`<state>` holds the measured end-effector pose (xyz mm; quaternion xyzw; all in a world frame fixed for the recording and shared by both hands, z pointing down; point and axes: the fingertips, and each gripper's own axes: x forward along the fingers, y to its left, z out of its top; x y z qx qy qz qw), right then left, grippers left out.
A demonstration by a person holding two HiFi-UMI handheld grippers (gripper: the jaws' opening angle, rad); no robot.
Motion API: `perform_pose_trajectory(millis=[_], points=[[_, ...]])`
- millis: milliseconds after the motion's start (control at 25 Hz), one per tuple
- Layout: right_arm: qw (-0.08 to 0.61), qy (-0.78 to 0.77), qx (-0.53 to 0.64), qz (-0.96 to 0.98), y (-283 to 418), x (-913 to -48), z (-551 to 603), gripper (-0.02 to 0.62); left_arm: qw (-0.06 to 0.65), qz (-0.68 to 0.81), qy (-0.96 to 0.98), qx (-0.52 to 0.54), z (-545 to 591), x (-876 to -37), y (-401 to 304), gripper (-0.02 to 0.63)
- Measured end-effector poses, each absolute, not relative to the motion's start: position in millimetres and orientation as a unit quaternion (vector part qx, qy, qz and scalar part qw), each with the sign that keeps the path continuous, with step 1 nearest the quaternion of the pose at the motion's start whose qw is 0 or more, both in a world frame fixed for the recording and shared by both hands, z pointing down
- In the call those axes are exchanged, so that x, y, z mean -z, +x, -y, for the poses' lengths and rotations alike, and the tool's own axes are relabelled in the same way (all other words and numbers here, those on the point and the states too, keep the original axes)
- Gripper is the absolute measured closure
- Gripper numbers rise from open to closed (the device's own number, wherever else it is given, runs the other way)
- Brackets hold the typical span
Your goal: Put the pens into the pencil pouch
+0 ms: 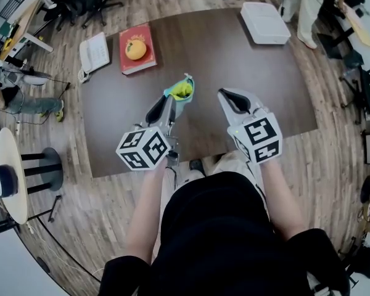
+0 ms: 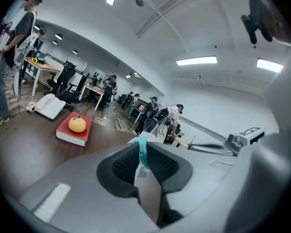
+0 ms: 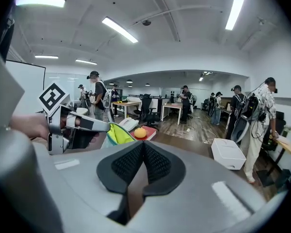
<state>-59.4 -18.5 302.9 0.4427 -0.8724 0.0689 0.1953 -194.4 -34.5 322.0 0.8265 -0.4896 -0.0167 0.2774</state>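
Note:
My left gripper is shut on the rim of the teal pencil pouch, which hangs above the brown table with its yellow-green lining showing. In the left gripper view the pouch's teal edge is pinched between the black pads. From the right gripper view the pouch shows at the left, held by the left gripper. My right gripper is shut with nothing in it, its pads meeting, to the right of the pouch. No pens are visible.
A red book with an orange on it lies at the table's far left, a white telephone beside it. A white box sits at the far right corner. People and office chairs stand around the room.

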Motion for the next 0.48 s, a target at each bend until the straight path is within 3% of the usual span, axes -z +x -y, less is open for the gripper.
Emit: perform_pose_trajectory(millis=[480], points=[[0.165,0.462,-0.078,0.868,-63,-281,8,0.588,0.254,0.482,0.838,0.01,22,-310,-193,0.561]])
